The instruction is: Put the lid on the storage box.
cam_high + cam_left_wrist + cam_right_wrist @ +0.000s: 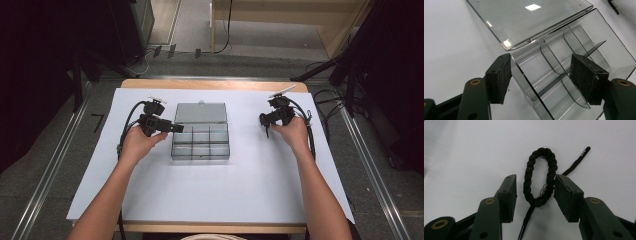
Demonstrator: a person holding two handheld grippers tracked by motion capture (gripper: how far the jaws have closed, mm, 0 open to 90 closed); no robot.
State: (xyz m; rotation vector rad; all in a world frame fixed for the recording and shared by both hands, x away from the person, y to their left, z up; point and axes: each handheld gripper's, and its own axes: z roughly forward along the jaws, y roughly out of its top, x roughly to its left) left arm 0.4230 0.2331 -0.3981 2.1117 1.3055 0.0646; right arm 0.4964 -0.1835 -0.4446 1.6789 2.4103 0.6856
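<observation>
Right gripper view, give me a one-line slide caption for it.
Right tool poised with open jaws astride a black twisted rope loop and a black lace on the white table cover.

I see the box (200, 144) in the middle of the table (250, 190), its lid (200, 113) lying flat behind it, my left gripper (176, 128) at its left wall, the rope ring (540, 177) over a lace (574, 165), far right.

Wooden table (210, 84) under a white sheet (210, 190) at centre, grey floor (45, 165) around it, metal rails (50, 170) at both sides, pale wooden furniture (280, 15) at top, dark corners.
</observation>
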